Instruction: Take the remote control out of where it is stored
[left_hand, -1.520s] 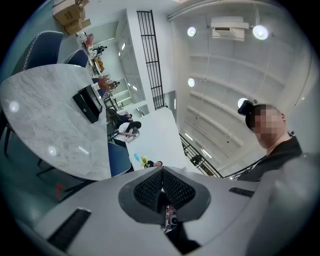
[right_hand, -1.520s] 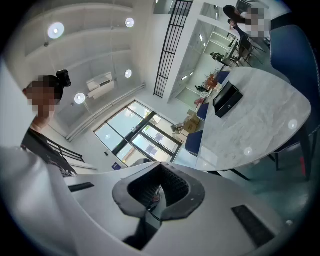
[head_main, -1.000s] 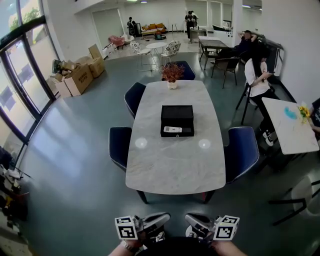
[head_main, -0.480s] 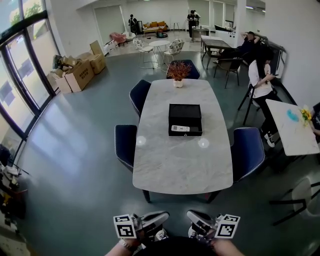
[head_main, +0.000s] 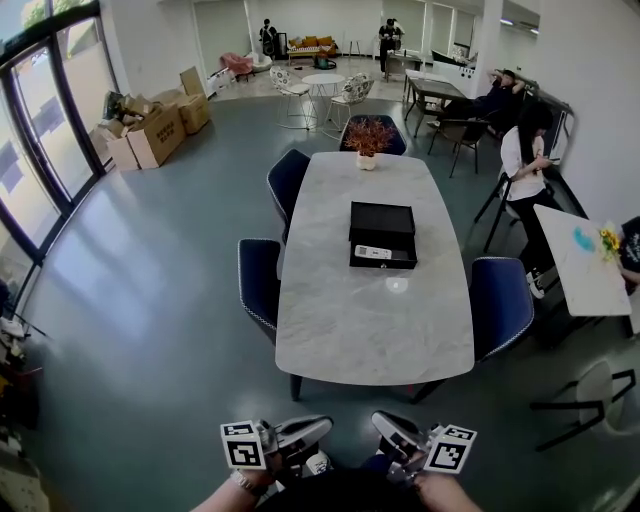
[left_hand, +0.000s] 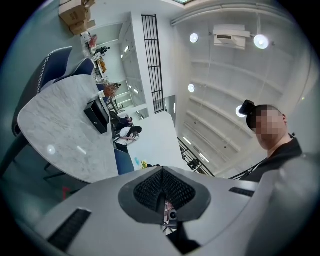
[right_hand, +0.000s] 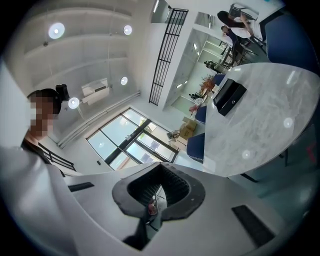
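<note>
Two grippers hang at 6 o'clock, well short of the table (head_main: 370, 330). Left gripper (head_main: 318, 428): jaws pressed together, holding nothing. Remote (head_main: 373, 252) lies toward 12 o'clock from them, in the near half of the open black box (head_main: 382, 220) on the tabletop. Right gripper (head_main: 385, 428): jaws likewise closed and empty.

I saw the table (head_main: 372, 325) topped in glossy, marble-like stone; the box (head_main: 381, 222) on it looked matt black; the chairs (head_main: 498, 300) seemed blue cloth; the floor (head_main: 150, 300) shone smooth.
</note>
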